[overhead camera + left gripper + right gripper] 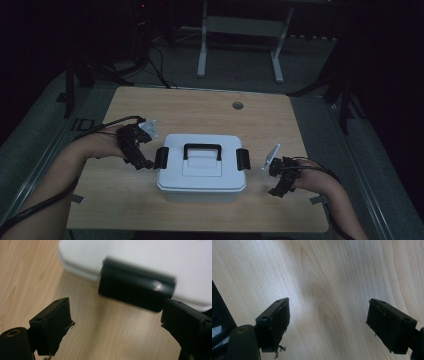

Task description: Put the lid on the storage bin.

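On the left part of the wooden table (pixel 125 200), the person's left forearm (pixel 60 180) comes in from the bottom corner, and the left gripper (pixel 145 164) sits just beside the left end of the white box (pixel 200 180), close to the black left latch (pixel 161 157). Seen from the left gripper view, its jaws stand apart with nothing between them, bare wood below and the left latch (pixel 136 290) just ahead of the fingertips; whether a pad touches the latch cannot be told. Open tabletop runs from this gripper out to the table's left edge and toward the near edge. At the middle, the white box rests flat and closed, lid on, its black handle (pixel 202 150) lying on the lid, well back from the far edge, where a small round hole (pixel 237 105) is set into the wood. Its front wall stands near the table's front edge, with a strip of bare wood between. To the right, the black right latch (pixel 242 158) hangs on the box's other end, and the right gripper (pixel 276 191) lies apart from it, a gap of clear wood between. Looking along the right gripper (pixel 328 325), the jaws are spread wide and released over bare grain. More free table reaches past it to the right edge.
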A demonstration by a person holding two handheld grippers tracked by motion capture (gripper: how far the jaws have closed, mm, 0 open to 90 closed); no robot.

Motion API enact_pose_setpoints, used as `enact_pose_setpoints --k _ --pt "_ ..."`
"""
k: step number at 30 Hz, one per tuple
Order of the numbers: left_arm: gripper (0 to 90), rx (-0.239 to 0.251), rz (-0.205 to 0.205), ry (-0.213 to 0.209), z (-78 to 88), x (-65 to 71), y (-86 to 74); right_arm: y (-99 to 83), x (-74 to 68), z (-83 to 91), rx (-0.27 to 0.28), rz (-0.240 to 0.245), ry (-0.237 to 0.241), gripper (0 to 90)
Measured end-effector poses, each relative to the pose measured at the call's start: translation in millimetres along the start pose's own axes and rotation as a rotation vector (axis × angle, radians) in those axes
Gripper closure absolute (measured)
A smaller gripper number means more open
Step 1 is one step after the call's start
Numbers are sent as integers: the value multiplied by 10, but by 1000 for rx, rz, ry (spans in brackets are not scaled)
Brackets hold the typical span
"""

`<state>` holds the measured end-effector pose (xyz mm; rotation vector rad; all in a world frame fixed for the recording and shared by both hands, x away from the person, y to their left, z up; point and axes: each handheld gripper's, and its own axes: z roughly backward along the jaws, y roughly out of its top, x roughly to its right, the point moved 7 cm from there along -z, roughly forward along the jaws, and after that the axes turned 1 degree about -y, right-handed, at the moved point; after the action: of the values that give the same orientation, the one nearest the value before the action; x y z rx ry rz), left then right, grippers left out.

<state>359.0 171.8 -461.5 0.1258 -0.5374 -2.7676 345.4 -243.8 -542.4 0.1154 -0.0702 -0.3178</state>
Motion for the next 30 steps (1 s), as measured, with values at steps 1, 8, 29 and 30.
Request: enact_pose_setpoints --k 1,8,29,30 --pt "93 1 8 -4 -2 0 -22 1 1 0 1 -2 -1 183" --pt "93 49 33 4 13 5 -179 -6 -2 -11 7 -7 0 184" --pt "93 92 70 -11 -152 108 -543 -121 -11 -116 85 -68 8 183" --pt "93 96 72 -10 -158 109 -554 -130 -19 -131 88 -71 10 184"
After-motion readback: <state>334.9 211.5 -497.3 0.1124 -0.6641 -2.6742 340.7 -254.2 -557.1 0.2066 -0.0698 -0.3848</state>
